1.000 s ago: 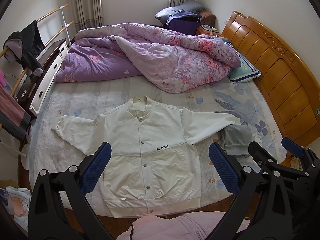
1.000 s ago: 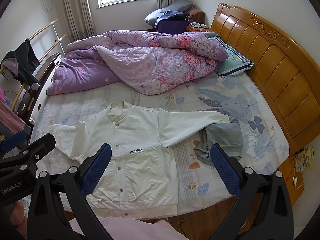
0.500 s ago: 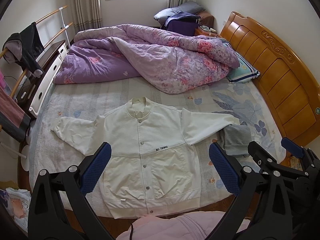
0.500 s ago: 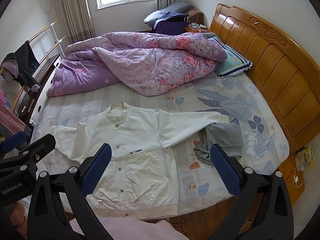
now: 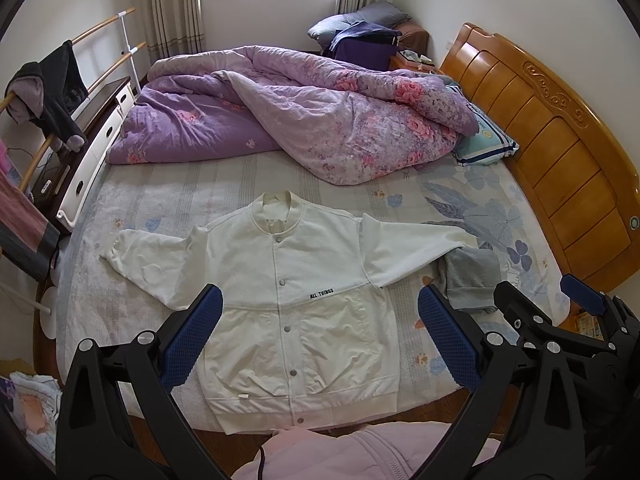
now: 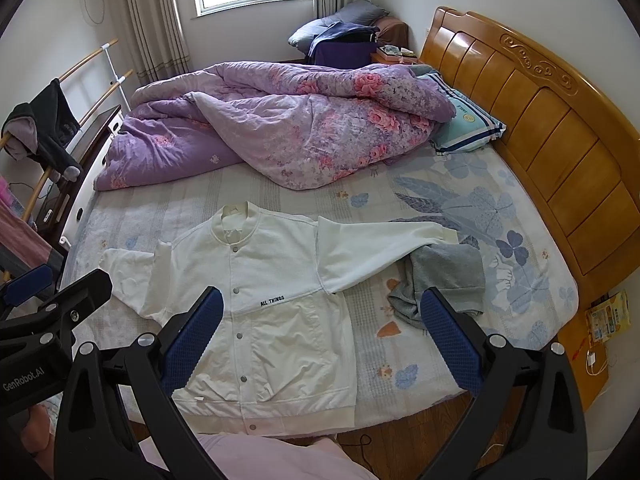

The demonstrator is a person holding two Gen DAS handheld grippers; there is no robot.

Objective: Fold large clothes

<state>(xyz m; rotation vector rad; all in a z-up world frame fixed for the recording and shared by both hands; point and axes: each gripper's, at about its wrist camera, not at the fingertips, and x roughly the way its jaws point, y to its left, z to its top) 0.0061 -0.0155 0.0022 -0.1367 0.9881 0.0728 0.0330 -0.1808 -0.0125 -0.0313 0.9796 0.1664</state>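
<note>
A white snap-button jacket (image 5: 296, 292) (image 6: 264, 292) lies flat and face up on the bed, both sleeves spread out, hem at the near edge. Its right-hand sleeve ends beside a crumpled grey garment (image 5: 470, 280) (image 6: 440, 280). My left gripper (image 5: 320, 338) hovers open above the jacket's lower half, holding nothing. My right gripper (image 6: 322, 338) is open too, above the jacket's right side and the bed sheet, empty. The right gripper's body (image 5: 568, 344) shows at the lower right of the left wrist view; the left gripper's body (image 6: 44, 320) shows at the left of the right wrist view.
A rumpled purple floral quilt (image 5: 304, 116) covers the far half of the bed. A wooden headboard (image 5: 560, 148) runs along the right, with a striped pillow (image 5: 484, 144). A clothes rail with dark garments (image 5: 48, 92) stands left. Pink clothing of the person (image 5: 360, 452) is at the bottom.
Both grippers have barely moved; the view has shifted very slightly. The jacket and grey garment lie as before.
</note>
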